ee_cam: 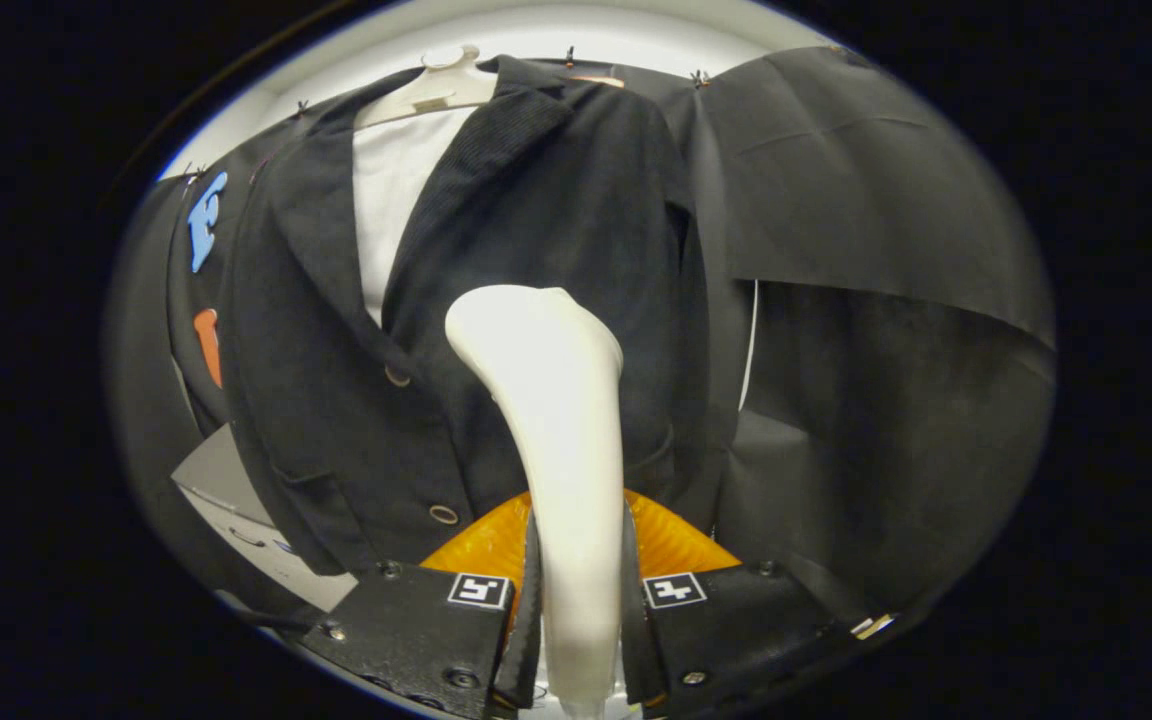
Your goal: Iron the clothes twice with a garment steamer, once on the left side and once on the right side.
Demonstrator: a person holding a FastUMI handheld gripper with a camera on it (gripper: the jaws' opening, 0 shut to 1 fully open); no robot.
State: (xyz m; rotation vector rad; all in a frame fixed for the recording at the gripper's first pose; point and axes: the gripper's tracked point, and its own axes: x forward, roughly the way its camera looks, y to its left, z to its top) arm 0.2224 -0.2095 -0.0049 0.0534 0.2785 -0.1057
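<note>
A dark jacket [536,250] hangs on a white hanger [431,95] over a white shirt [391,200], straight ahead of the fingers. My gripper [576,610] is shut on the handle of a white garment steamer [556,420], which rises between the two black fingers [526,620]. The steamer's head [526,320] lies against the jacket's right front panel, at about chest height, just right of the lapel opening. Two brass buttons [443,514] show on the jacket's left front. An orange part of the gripper [481,545] shows behind the handle.
Black cloth [866,200] hangs to the right of the jacket and forms the booth's wall. A grey and white sheet or board [236,500] sits low, to the left of the jacket's hem. A bright white ceiling [536,30] shows above the hanger.
</note>
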